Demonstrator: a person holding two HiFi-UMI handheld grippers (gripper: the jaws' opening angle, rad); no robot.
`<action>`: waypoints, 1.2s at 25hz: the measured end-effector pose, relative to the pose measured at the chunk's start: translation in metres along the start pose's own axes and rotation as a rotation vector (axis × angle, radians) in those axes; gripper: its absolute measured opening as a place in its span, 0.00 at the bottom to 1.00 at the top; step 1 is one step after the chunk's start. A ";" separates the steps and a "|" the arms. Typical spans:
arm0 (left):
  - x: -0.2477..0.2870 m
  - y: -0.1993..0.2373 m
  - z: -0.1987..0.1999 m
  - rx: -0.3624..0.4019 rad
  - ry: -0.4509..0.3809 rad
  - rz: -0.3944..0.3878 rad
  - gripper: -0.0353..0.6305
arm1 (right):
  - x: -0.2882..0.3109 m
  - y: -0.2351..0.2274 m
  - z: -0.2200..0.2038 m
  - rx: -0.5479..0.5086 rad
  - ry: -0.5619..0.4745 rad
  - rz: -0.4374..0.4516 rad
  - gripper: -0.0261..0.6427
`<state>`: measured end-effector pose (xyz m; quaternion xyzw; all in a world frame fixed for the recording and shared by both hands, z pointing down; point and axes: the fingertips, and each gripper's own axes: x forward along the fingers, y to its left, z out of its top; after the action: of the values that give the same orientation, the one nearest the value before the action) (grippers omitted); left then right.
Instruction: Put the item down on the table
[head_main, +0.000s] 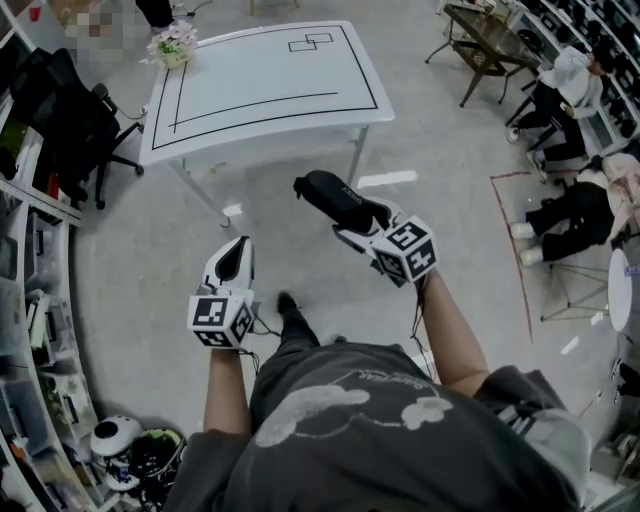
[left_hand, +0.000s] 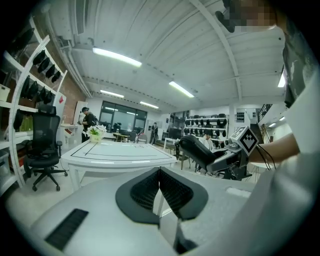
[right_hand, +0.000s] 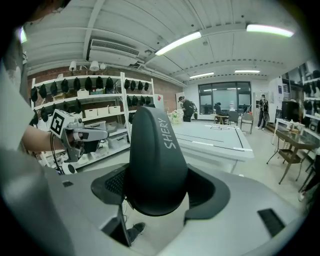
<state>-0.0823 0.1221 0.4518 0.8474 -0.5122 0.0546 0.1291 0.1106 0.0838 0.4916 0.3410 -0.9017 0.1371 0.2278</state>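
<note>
A black saddle-shaped item with the white print "SHERY" is held in the air over the floor, short of the white table. My right gripper is shut on it, with the item wedged between the jaws. The left gripper hangs lower left, shut with nothing in it; its pads meet. In the left gripper view, the item and right gripper show at the right, and the table ahead.
A pot of flowers stands on the table's far left corner. A black office chair and shelving line the left. People sit on the floor at right. Helmets lie at lower left.
</note>
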 end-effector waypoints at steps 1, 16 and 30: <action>0.008 0.011 0.005 0.002 -0.005 -0.002 0.06 | 0.009 -0.006 0.009 -0.003 -0.001 -0.006 0.52; 0.073 0.177 0.057 -0.045 -0.046 0.009 0.06 | 0.138 -0.049 0.100 -0.005 0.022 -0.114 0.52; 0.111 0.209 0.054 -0.073 0.000 -0.056 0.06 | 0.196 -0.074 0.107 0.008 0.062 -0.127 0.52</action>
<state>-0.2164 -0.0797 0.4589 0.8560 -0.4900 0.0325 0.1614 -0.0034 -0.1211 0.5049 0.3941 -0.8702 0.1365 0.2624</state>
